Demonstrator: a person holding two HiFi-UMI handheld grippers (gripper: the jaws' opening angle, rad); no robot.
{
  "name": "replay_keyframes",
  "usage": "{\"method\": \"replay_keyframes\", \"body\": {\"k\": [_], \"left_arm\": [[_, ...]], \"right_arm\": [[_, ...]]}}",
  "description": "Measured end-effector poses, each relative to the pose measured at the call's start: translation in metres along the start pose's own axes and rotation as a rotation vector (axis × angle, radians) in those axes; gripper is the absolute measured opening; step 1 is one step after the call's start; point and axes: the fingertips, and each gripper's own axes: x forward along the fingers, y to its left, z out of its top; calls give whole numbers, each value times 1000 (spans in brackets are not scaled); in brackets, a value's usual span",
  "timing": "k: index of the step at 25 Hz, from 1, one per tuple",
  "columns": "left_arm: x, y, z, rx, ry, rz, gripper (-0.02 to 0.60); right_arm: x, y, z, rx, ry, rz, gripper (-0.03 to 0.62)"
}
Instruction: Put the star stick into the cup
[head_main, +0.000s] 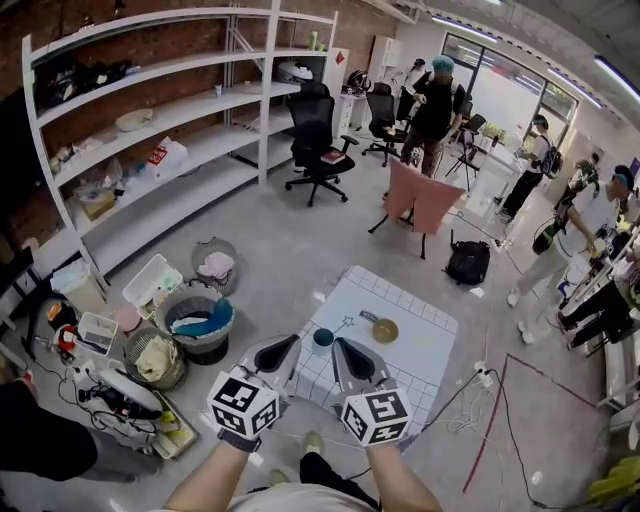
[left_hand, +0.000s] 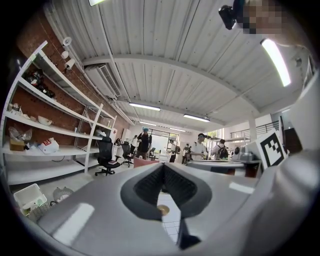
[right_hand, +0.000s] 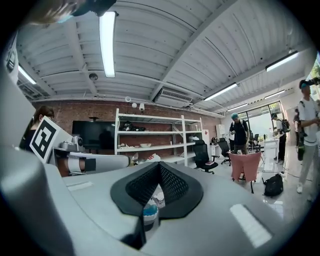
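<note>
Star stick: thin stick with a small star-shaped head (head_main: 346, 322) lies flat on the white tiled tabletop (head_main: 420, 350), outside the cup and just beside it on the far side. Its colour is too small to tell.
Cup: small round teal cup (head_main: 322, 339) stands upright near the tabletop's left edge. The right gripper view shows it low in the gap behind the pads (right_hand: 148, 210).
Left tool: grey left tool (head_main: 290, 345) is held above the near-left corner of the tabletop, its tip just beside the cup. In its own view (left_hand: 161, 167) the jaws are pressed together at the tips with nothing between them.
Right tool: grey right tool (head_main: 340, 348) sits close beside the left one, its tip just right of the cup. Jaws meet at the tips (right_hand: 159, 165) and grip nothing.
Other items: round golden-brown disc (head_main: 385, 330) lies right of the star stick, apart from it, with a small dark object (head_main: 368, 316) between them.
Surroundings: round baskets of cloth (head_main: 200, 325) stand on the grey floor to the left, and a white metal shelf unit (head_main: 170, 110) lines the brick wall.
</note>
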Motion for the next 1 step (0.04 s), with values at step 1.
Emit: {"method": "replay_keyframes", "body": {"k": [1], "left_arm": [[-1,-1,1,2,-2,0,6]], "right_arm": [[-1,0,1,-1,-2,-2,12]]}}
